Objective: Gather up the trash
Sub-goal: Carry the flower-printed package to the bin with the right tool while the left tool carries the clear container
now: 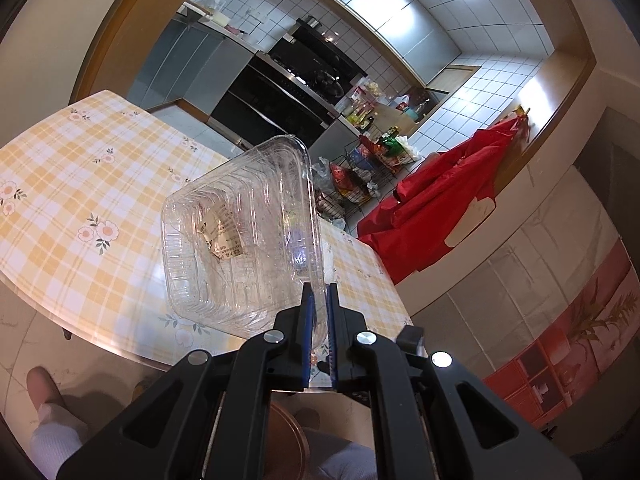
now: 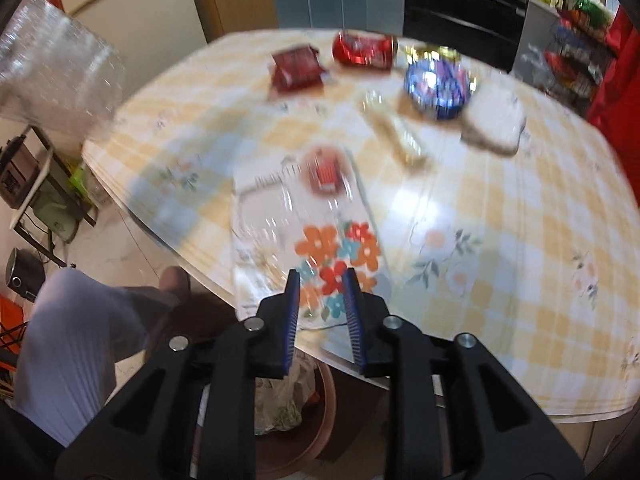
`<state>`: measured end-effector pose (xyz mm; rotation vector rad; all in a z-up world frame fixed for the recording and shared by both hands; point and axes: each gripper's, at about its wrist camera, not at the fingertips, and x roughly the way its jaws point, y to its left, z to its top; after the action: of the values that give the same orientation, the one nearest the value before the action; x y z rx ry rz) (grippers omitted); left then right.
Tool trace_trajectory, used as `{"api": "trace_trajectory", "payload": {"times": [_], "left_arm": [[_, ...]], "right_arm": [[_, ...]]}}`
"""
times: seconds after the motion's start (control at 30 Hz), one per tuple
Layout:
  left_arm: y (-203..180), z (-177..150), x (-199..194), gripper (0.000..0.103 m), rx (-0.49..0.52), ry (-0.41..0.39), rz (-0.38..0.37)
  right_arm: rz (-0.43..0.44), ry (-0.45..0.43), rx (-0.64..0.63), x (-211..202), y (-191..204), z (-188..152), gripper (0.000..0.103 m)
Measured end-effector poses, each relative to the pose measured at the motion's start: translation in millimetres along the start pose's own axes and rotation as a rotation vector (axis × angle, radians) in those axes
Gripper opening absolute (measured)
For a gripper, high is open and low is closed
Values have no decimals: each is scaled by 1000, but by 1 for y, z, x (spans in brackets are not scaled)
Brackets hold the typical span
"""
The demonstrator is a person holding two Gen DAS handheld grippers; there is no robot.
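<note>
Left gripper: clamped on the rim of a clear plastic box, which hangs tilted in mid-frame above the table, likely lifted clear so it can go to the bin.
Clear plastic box: empty but for a torn paper label stuck inside; in the right wrist view it shows as a blurred clear shape at upper left.
Right gripper: jaws parted around the near end of a flowered plastic wrapper; the view is too blurred to say whether they are gripping it.
Other litter on the table: a red can on its side, a red packet, a blue foil wrapper and a grey-white wad, all across the top of the right wrist view.
Bin: a brown tub at bottom centre, below the table edge, lined with a bag, seemingly placed within easy reach for drops.
Progress: most rubbish appears uncollected.
</note>
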<state>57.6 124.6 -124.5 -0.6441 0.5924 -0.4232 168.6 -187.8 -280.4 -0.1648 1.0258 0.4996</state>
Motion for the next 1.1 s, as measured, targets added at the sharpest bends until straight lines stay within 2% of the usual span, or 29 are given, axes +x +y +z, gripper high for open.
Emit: {"api": "trace_trajectory", "payload": {"times": [0.03, 0.1, 0.17, 0.23, 0.37, 0.47, 0.5, 0.53, 0.57, 0.87, 1.1], "left_arm": [[1, 0, 1, 6, -2, 1, 1], [5, -1, 5, 6, -8, 9, 6], [7, -2, 9, 6, -14, 18, 9], [11, -3, 13, 6, -26, 28, 11], [20, -4, 18, 6, -53, 37, 12], [24, -4, 20, 6, -56, 39, 22], [24, -4, 20, 6, -57, 39, 23], [25, -4, 20, 6, -60, 39, 25], [25, -3, 20, 6, -62, 38, 27], [15, -5, 13, 6, -42, 25, 12], [-7, -13, -5, 6, -14, 5, -7]], "right_arm": [[3, -7, 5, 3, 0, 1, 40], [12, -35, 12, 8, 0, 6, 78], [12, -57, -14, 12, 3, 13, 88], [16, -44, -48, 20, 7, 21, 87], [19, -3, -86, 44, 9, 33, 72], [52, 29, -87, 57, 9, 36, 70], [51, 28, -103, 57, 11, 36, 67], [57, 19, -112, 54, 12, 36, 59], [61, 13, -106, 51, 13, 35, 59], [99, -140, -69, -24, 25, 21, 59], [115, -204, -78, -82, 48, -9, 59]]}}
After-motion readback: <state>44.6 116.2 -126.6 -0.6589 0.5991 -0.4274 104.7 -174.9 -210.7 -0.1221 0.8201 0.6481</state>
